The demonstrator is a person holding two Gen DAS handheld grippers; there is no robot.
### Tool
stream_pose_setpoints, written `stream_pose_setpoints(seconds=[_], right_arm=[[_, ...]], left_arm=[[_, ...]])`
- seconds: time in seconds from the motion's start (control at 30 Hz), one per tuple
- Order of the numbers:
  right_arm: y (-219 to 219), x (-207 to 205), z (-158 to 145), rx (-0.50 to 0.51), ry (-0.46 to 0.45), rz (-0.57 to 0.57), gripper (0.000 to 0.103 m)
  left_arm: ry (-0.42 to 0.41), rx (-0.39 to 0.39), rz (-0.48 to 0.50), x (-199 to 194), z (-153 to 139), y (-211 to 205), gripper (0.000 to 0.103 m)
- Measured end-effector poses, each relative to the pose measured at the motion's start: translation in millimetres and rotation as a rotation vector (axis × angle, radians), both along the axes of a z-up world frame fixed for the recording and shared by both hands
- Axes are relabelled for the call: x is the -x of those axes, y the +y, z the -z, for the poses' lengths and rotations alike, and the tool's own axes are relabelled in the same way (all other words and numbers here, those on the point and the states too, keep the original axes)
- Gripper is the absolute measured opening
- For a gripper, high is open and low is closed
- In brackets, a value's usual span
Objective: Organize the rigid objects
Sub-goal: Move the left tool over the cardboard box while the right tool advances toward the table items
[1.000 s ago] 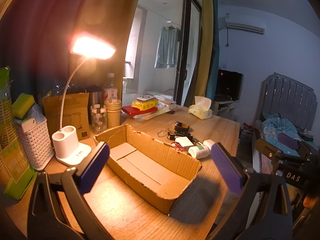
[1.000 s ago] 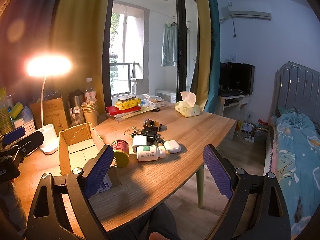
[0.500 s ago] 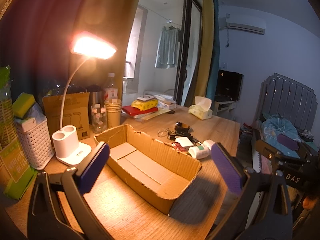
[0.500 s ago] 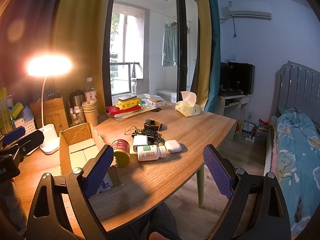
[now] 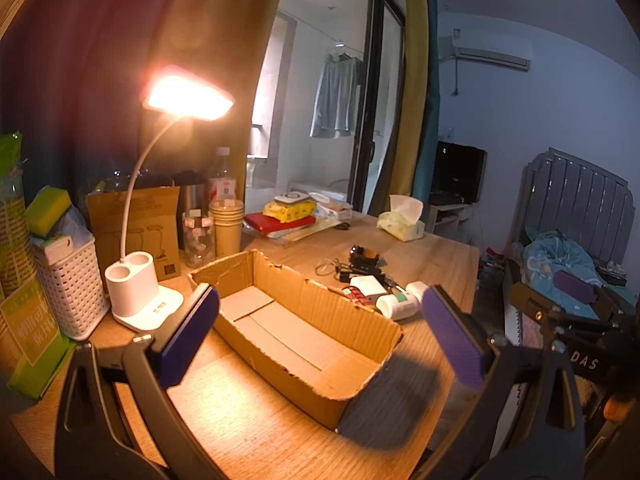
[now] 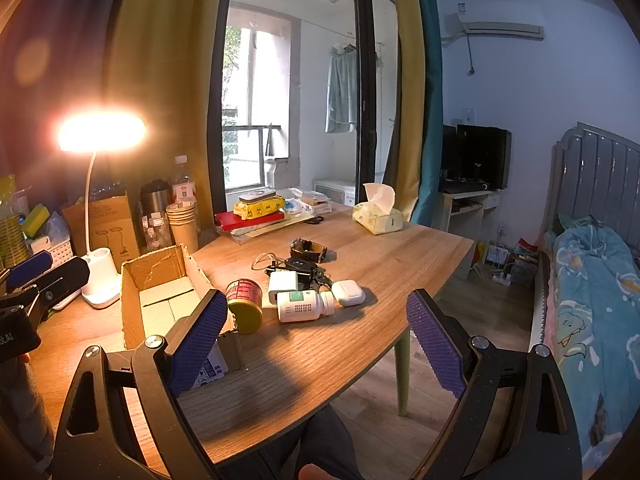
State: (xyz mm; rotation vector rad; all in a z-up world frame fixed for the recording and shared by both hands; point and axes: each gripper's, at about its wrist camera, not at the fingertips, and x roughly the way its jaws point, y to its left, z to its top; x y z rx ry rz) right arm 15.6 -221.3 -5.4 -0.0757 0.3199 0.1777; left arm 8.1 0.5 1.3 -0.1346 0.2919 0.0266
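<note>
An open cardboard box [image 5: 304, 320] [image 6: 160, 300] lies on the wooden table with nothing inside. Right of it sits a cluster: a red tin with a yellow lid [image 6: 244, 300], a white pill bottle [image 6: 302, 306] [image 5: 396, 304], a white earbud case [image 6: 348, 292], a white charger [image 6: 283, 284], keys and a watch [image 6: 308, 248]. My left gripper [image 5: 320, 338] hovers open over the box's near end. My right gripper [image 6: 316, 340] is open above the table's front edge, short of the cluster, holding nothing.
A lit white desk lamp [image 5: 140, 296] stands left of the box, beside a white basket [image 5: 68, 284]. Paper cups [image 5: 226, 226], bottles, a book stack [image 6: 260, 216] and a tissue box [image 6: 378, 216] line the back. A bed [image 6: 592, 280] lies to the right.
</note>
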Motion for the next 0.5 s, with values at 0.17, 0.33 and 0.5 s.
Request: stream_pose_setpoints(seconds=[0.17,0.33,0.5], right_arm=[[2.8,-2.7,1.7,0.003,0.008,-0.003,0.093],[1.7,-23.3,9.9,-0.005,0.041,-0.006,0.093],[-5.6,-53.8,21.5,-0.020,0.086,0.008,0.093]], left_arm=[[0.011,0.003,-0.017,-2.8,1.6,1.8,0.102],[0.063,0.009,-0.076,-18.9,15.7,10.7,0.102],[0.158,0.032,-0.130,-47.5,36.8,25.9,0.102]])
